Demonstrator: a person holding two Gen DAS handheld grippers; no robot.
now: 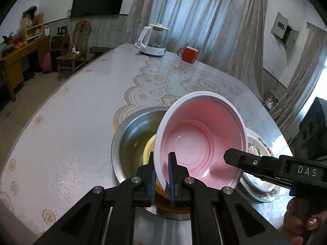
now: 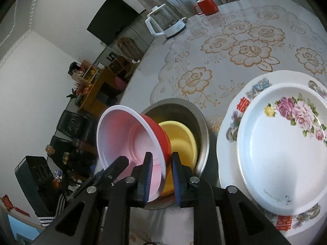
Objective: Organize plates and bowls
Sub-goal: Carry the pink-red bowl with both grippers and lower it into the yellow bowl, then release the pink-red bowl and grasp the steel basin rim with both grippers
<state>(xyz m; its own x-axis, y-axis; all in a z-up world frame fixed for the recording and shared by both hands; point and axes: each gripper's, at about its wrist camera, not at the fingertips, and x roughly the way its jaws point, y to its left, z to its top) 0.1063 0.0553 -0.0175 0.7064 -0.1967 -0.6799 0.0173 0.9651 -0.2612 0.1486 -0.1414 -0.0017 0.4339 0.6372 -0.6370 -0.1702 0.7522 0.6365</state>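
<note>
left tongs (image 1: 162, 175) pinch the pink bowl's (image 1: 201, 143) rim; right tongs (image 2: 162, 178) straddle it, slightly spread.

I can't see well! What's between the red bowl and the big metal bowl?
A yellow bowl. It sits inside the metal bowl, under the tilted red bowl. The right wrist view shows it best.

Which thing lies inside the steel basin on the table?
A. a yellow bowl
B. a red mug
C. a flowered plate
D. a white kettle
A: the yellow bowl sits within the steel basin, while the mug, the kettle and the plates stand elsewhere on the table.
</note>
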